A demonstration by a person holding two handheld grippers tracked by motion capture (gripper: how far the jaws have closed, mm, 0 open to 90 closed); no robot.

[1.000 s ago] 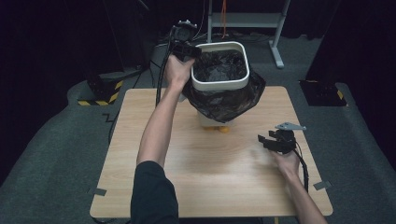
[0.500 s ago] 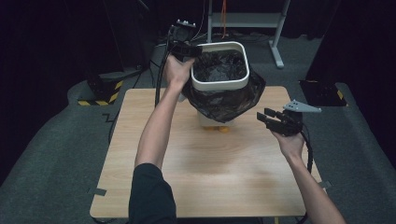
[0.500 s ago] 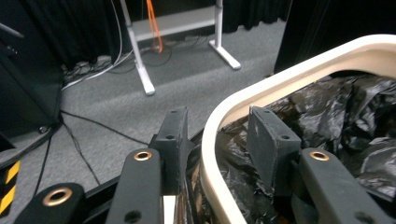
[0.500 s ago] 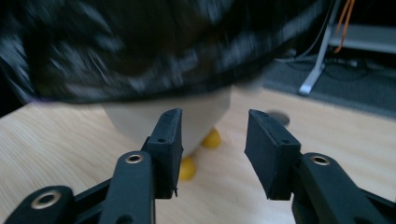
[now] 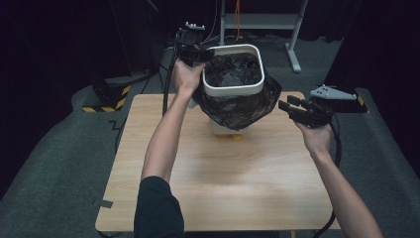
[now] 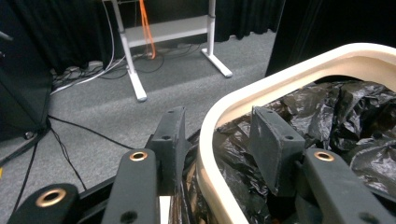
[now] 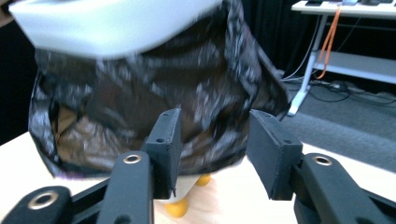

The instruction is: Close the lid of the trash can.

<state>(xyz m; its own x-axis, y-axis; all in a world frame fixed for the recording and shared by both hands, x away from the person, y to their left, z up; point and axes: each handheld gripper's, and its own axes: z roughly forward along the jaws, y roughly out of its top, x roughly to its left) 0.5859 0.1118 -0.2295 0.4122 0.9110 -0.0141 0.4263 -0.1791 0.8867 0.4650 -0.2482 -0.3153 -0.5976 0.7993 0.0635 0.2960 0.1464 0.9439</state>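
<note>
**Right gripper lifted beside the bagged bin**

Since the earlier frames the right gripper (image 5: 287,105) has risen from low over the wooden table (image 5: 218,183) to the level of the black bag's (image 5: 237,106) skirt, while the left gripper (image 5: 198,53) has kept its place at the bin's rim.

High view: the white bin (image 5: 233,89) stands at the far middle of the table, tilted toward the camera, with the bag tucked inside it and folded out over its walls. Small orange feet (image 5: 236,137) show under it. The left gripper sits at the bin's near-left corner. The right gripper hovers just right of the bag's hanging edge, apart from it, jaws pointing at it.

Left gripper view: the jaws straddle the bin's rim (image 6: 219,116), one outside, one inside over the crumpled bag (image 6: 345,116). A gap shows between pads and rim, and the jaws have just been opening, so the grip is released.

Right gripper view: the jaws stand spread with nothing between them, having just opened a little; the bag (image 7: 154,93) hangs beyond, blurred, with the orange feet (image 7: 177,207) below.
</note>
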